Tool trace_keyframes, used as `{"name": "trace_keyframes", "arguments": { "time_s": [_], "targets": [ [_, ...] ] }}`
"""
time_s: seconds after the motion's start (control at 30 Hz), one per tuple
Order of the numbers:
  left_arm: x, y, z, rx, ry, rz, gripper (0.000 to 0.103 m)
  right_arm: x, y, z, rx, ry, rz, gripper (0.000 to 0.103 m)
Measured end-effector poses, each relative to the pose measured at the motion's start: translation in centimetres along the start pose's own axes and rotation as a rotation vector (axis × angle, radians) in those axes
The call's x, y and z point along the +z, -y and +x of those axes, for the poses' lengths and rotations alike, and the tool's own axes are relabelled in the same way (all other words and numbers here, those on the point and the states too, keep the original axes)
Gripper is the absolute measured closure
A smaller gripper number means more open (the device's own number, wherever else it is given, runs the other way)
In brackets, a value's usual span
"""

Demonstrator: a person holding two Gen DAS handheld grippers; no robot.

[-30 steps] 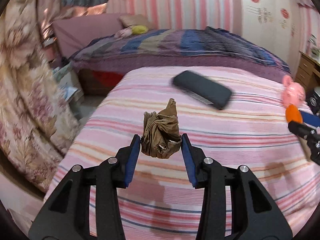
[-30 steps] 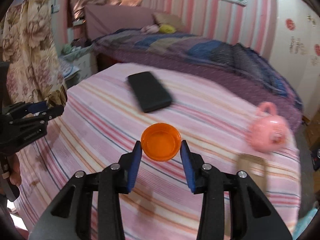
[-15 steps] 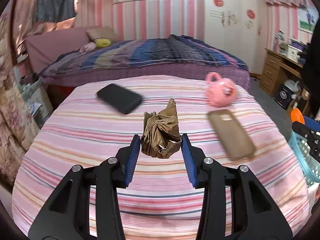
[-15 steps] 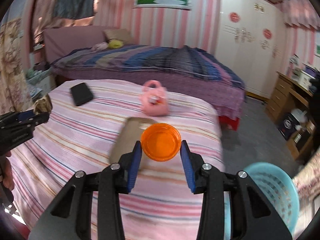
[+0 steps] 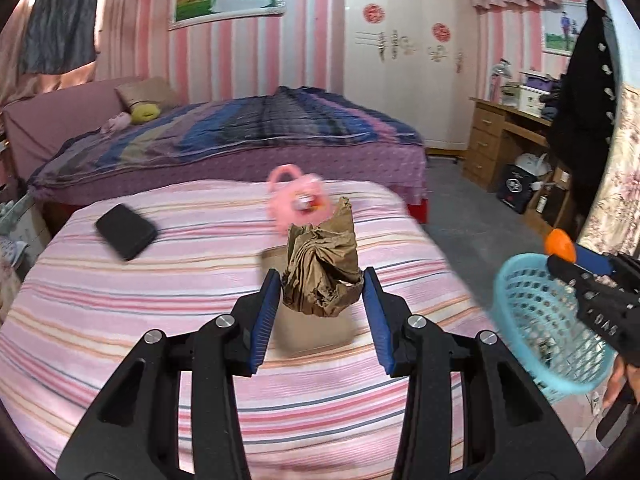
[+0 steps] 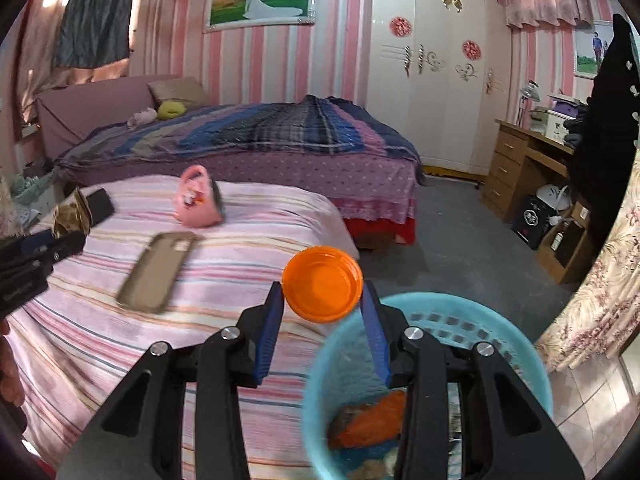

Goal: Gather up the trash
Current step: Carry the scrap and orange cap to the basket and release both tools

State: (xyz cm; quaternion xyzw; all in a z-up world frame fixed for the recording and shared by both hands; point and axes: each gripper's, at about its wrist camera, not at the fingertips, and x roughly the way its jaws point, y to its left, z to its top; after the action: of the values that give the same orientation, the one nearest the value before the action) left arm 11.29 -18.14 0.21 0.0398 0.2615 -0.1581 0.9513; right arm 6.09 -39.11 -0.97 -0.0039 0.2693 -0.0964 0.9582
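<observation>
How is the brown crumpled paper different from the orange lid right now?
The crumpled paper is brown and wrinkled; the orange lid is smooth and round. The paper, in the left hand-held gripper, is over the bed; the lid, in the right hand-held gripper, is nearer the blue basket. Both are clamped.

R gripper (image 6: 322, 305) clamps orange lid (image 6: 322, 289) above blue basket (image 6: 516, 350) w/ trash inside.

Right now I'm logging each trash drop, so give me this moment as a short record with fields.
left gripper: shut on crumpled brown paper, over the striped bed
right gripper: shut on orange lid, at the basket's near rim
blue basket: beside the bed, already holds trash
on bed: pink toy purse, phone case, black phone
</observation>
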Motion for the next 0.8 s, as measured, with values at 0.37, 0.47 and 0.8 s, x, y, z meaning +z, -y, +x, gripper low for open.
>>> {"name": "trace_keyframes", "arguments": {
  "time_s": [0.37, 0.47, 0.8],
  "targets": [
    [-0.5, 11.4, 2.5, -0.140, -0.031, 0.099, 0.062, -1.6, 7.6, -0.2, -0.082, -0.011, 0.067, 0.063],
    [-0.7, 14.1, 3.0, -0.176, -0.038, 0.111, 0.062, -1.9, 9.1, 0.0, -0.102, -0.015, 0.106, 0.063],
    [-0.6, 18.6, 4.7, -0.237, -0.059, 0.113, 0.058, -3.4, 13.3, 0.0, -0.157, -0.032, 0.171, 0.063]
  ]
}}
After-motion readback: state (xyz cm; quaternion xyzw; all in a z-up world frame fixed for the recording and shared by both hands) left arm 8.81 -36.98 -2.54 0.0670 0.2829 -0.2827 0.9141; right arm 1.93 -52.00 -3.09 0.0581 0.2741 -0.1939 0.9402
